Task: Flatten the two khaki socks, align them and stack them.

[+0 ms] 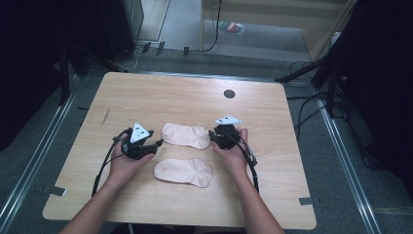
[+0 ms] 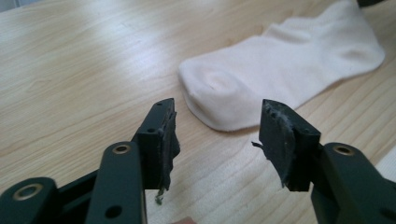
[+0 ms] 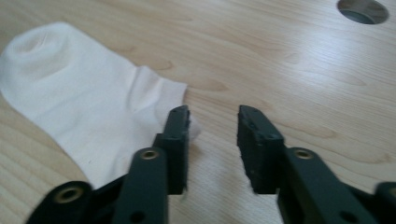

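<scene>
Fingers of both grippers stand parted and grasp nothing: the left gripper [image 1: 157,145] faces the toe of the far sock [image 1: 186,135], the right gripper [image 1: 212,136] sits at its cuff edge, probably so both ends can be pinched together. A near sock [image 1: 184,171] lies flat on the bench [image 1: 160,92], just beside it.

We see two pale cream ankle socks lying flat on the wood. The far sock [image 1: 185,135] stretches between our two sets of jaws: its rounded toe sits just ahead of the left jaws, its open cuff at the right jaws' inner tip. The near sock [image 1: 184,171] lies behind both.
</scene>
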Demonstrator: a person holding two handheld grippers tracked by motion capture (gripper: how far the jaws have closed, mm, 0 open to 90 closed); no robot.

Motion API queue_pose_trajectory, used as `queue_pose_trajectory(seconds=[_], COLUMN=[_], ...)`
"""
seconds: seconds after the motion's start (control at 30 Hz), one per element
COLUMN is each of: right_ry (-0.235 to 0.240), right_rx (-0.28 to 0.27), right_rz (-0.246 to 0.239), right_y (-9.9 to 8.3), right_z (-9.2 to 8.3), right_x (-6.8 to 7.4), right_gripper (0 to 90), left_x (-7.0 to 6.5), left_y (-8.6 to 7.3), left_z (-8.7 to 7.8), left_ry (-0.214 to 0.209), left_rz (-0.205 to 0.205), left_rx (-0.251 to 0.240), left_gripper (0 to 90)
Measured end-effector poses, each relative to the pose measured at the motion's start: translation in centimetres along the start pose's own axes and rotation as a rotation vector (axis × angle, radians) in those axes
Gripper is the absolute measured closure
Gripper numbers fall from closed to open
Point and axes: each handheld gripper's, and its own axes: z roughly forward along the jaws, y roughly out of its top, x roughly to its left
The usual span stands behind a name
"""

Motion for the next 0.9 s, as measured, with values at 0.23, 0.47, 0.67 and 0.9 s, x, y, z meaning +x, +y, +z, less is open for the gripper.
queue_pose_trajectory(seconds=[0.23,0.47,0.67,0.9], right_ry=[0.052,0.101,0.103,0.099], right_rx=[-0.078,-0.042,-0.01,-0.046], right_rz=[0.128,0.173,0.187,0.146], right_y=[-0.5,-0.9,-1.2,-0.9], right_z=[-0.7,0.7,1.1,-0.5], right_x=[-0.9,-0.1,0.2,0.2], right_gripper=[57.6,52.1,86.0,88.6], left_x=[1.4,1.2,0.8,0.8], left_y=[0.7,1.6,1.8,2.1], left_z=[1.1,3.8,4.5,2.9], left_ry=[-0.01,0.006,-0.022,-0.068], left_rz=[-0.205,-0.245,-0.229,-0.212], left_rx=[-0.025,0.061,0.132,0.107], left_gripper=[51.0,55.4,87.8,90.0])
